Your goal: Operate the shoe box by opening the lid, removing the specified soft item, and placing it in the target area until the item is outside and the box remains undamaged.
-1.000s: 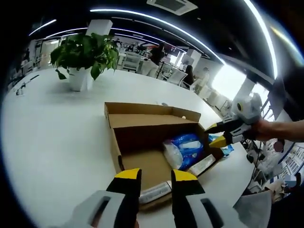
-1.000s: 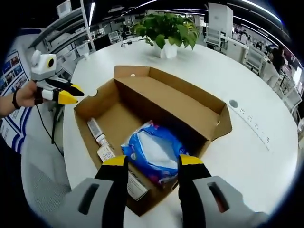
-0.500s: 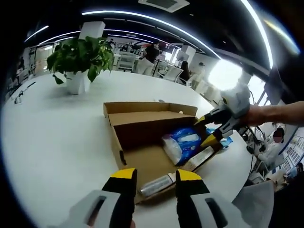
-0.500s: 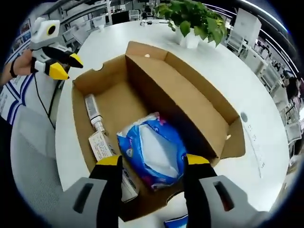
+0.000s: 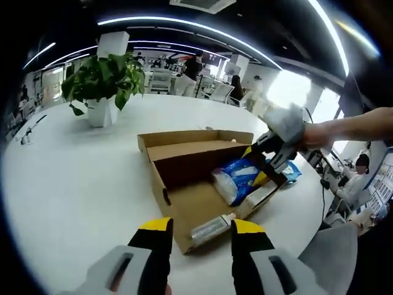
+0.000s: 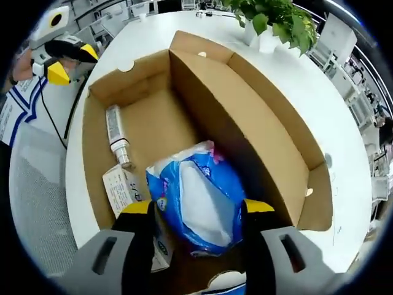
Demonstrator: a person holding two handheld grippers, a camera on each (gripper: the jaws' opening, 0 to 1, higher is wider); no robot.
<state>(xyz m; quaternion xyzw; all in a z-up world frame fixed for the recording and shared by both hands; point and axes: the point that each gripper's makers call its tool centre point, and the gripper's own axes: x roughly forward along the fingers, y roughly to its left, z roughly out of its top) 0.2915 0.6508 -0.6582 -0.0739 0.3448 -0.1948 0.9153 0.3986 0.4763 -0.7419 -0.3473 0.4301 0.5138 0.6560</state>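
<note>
Right gripper [image 6: 198, 209] hangs with jaws spread wide over the crinkly blue-and-white plastic pack [image 6: 196, 196], which sits inside the open brown cardboard shoe box [image 6: 245, 110]. Left gripper [image 5: 200, 226] is parted too, holding nothing. Leafy potted plant [image 5: 101, 80] at 11 o'clock.

Showing one open shoe box [image 6: 258, 117], one blue soft pack [image 6: 196, 196], one tube [image 6: 115, 135], one small carton [image 6: 126, 190], one potted plant [image 5: 101, 80].
</note>
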